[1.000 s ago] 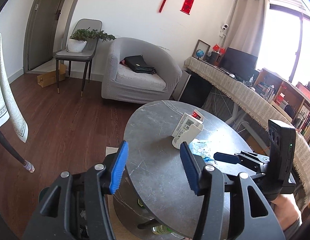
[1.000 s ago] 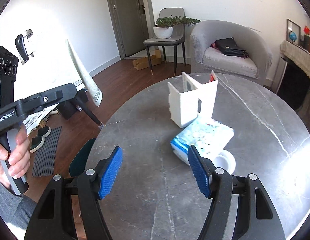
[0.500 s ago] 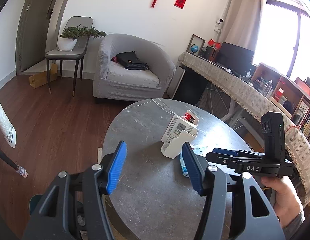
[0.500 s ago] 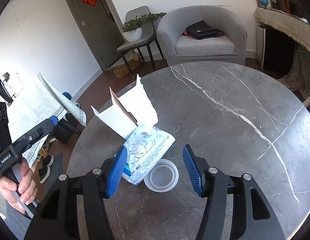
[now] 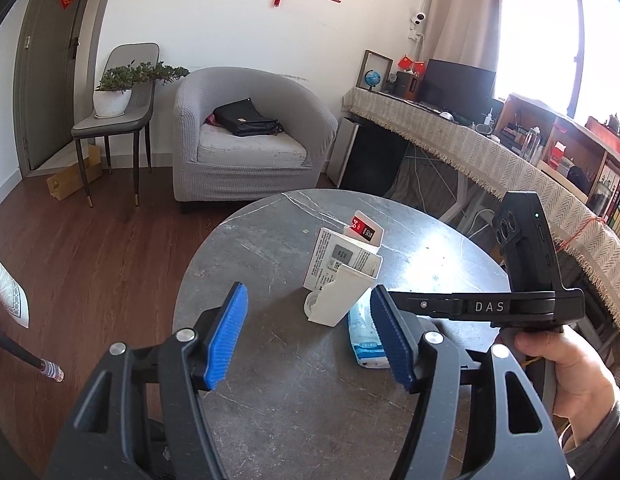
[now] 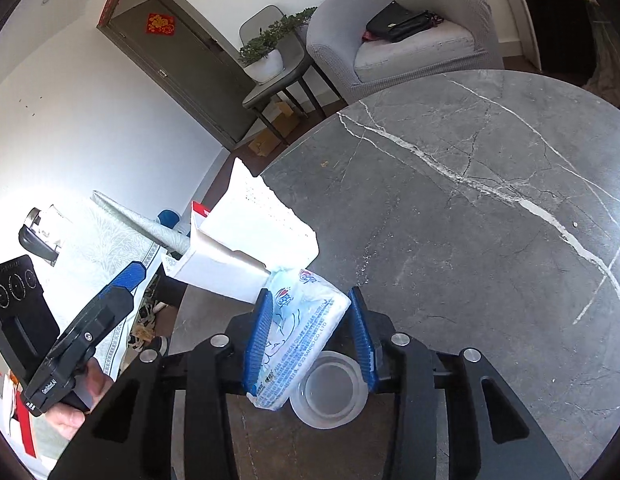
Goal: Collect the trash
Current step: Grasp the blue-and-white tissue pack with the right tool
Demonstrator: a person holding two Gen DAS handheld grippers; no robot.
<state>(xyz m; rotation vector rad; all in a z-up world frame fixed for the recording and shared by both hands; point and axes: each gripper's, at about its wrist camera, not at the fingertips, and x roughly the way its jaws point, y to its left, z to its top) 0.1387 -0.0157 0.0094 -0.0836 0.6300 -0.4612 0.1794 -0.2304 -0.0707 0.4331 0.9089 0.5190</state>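
Observation:
A white and blue tissue pack [image 6: 299, 332] lies on the round grey marble table [image 6: 470, 220], partly over a clear plastic lid [image 6: 330, 394]. My right gripper [image 6: 310, 332] straddles the pack with its blue pads close against both sides, narrowed around it. A torn white cardboard box [image 6: 249, 240] stands just beyond. In the left wrist view the box [image 5: 342, 276] and the pack [image 5: 364, 340] sit ahead of my open, empty left gripper [image 5: 310, 340], which hovers over the near table [image 5: 289, 400]. The right gripper's body [image 5: 526, 280] shows at the right.
A grey armchair [image 5: 245, 140] with a black bag stands behind the table. A chair with a potted plant [image 5: 113, 96] is by the door. A long cloth-covered desk [image 5: 490, 160] runs along the right. A table with a white cloth [image 6: 89, 240] stands to the left.
My right gripper has moved forward and down over the tissue pack and its jaws have narrowed around it. My left gripper has pulled back a little and stays open.

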